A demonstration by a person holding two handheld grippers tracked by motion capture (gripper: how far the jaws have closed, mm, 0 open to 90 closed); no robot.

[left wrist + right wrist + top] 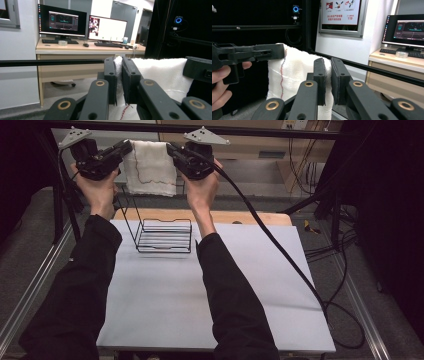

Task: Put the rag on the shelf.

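Cloth hangs between both grippers, raised above the table's far edge [260, 217]. At the left, the left gripper [127, 146] has its jaws pinched narrow on one top corner of the white towel [150, 167], which carries a thin stitched line. Below stands a black wire rack [162, 236]. Farther right, the right gripper [171, 148] clamps the other corner. Behind it, a wall poster [340, 12] reads "119"

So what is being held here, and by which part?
A white cloth, pinched at its top corners: left gripper on one, right gripper on the other.
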